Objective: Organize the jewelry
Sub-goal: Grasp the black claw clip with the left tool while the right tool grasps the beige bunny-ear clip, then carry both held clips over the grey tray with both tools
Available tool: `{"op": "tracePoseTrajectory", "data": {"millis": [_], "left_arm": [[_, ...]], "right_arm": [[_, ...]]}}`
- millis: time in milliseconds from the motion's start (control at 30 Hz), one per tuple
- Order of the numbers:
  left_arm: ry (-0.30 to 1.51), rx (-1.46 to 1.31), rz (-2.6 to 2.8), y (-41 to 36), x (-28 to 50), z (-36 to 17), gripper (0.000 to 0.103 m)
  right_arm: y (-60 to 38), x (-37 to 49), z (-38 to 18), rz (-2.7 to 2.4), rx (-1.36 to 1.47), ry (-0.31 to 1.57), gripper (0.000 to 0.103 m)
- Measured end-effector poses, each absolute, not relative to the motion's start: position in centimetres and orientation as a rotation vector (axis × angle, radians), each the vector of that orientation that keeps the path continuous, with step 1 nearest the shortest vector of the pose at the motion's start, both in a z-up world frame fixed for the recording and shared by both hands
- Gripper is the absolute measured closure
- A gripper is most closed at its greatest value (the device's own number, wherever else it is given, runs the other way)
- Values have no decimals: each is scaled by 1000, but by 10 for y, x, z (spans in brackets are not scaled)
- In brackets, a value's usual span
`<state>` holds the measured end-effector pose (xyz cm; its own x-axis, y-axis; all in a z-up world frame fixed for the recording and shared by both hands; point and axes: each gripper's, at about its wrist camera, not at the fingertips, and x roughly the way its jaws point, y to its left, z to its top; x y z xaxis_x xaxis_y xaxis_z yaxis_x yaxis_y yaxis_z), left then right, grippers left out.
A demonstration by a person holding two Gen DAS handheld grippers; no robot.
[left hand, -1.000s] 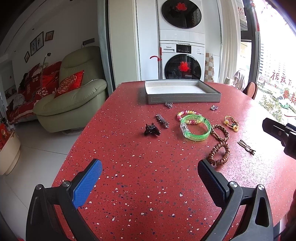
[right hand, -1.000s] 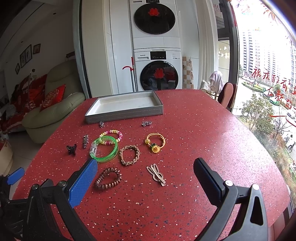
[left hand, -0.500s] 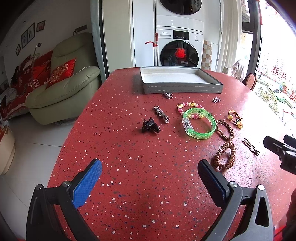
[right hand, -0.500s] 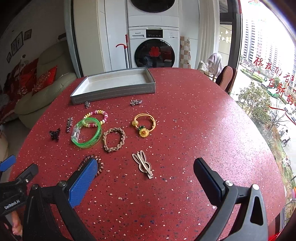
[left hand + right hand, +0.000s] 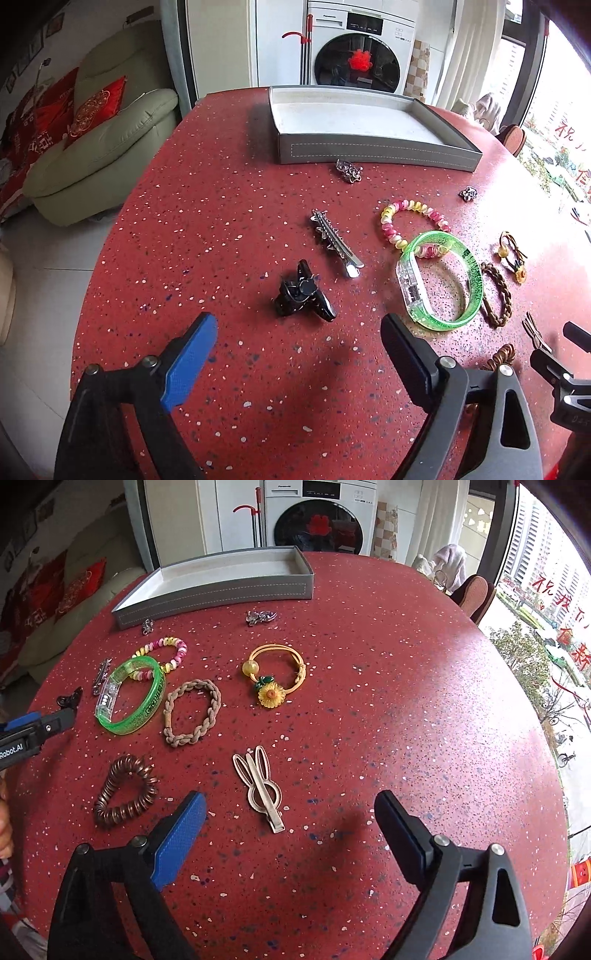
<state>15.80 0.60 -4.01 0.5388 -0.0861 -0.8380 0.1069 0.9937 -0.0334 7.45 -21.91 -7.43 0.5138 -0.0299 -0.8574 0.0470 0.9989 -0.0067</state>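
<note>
Jewelry lies scattered on a red speckled table (image 5: 229,229). My left gripper (image 5: 295,343) is open and empty, just short of a black claw clip (image 5: 303,291); a silver hair clip (image 5: 334,240) lies beyond it. A green bangle (image 5: 439,280) overlaps a pink-yellow bead bracelet (image 5: 410,218). My right gripper (image 5: 288,823) is open and empty, with a beige rabbit-ear clip (image 5: 260,786) between its fingers. A copper coil tie (image 5: 125,790), a braided bracelet (image 5: 192,712) and a sunflower hair tie (image 5: 275,675) lie nearby. An empty grey tray (image 5: 373,151) stands at the far edge.
Two small silver charms (image 5: 349,170) (image 5: 260,616) lie just in front of the tray. The left gripper's tip shows at the left edge of the right wrist view (image 5: 33,731). A green sofa (image 5: 103,147) and washing machine (image 5: 358,62) stand beyond the table.
Both grippers have moved forward and down toward the table. The left now hangs near the black claw clip, the right over the rabbit-ear clip. Both stay open.
</note>
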Motion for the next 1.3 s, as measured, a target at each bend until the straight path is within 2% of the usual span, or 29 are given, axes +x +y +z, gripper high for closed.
{"op": "tracePoseTrajectory", "data": {"millis": [133,167,233,333,367,400,467,500,867,1300], "left_arm": [[1033,17,-114,3,169,-47,9],[1037,21,-111,3,170,-48,14],[1029,29,-114,2,172,-47,17],[1014,44,-125,-1,174,-44,37],[1009,49,-128,-1,174,-43,48],[1007,53,-136,-1,175,-42,50],[1001,51,-149,1,174,-41,51],[992,51,-159,2,174,-40,55],[986,-10,-238,9,172,-8,55],[882,-57,-270,-1,245,67,55]], "right_arm": [[-214,78,-75,-21,1,1040,24],[-212,78,-74,-15,-2,1042,27],[-210,78,-73,-2,-9,1048,33],[-207,79,-71,14,-14,1057,47],[-207,79,-69,21,-12,1060,57],[-206,79,-69,29,-10,1063,69],[-205,79,-68,39,-8,1071,83],[-206,79,-67,41,-5,1074,84],[-226,92,-31,106,146,1000,84],[-234,195,32,200,251,930,84]]}}
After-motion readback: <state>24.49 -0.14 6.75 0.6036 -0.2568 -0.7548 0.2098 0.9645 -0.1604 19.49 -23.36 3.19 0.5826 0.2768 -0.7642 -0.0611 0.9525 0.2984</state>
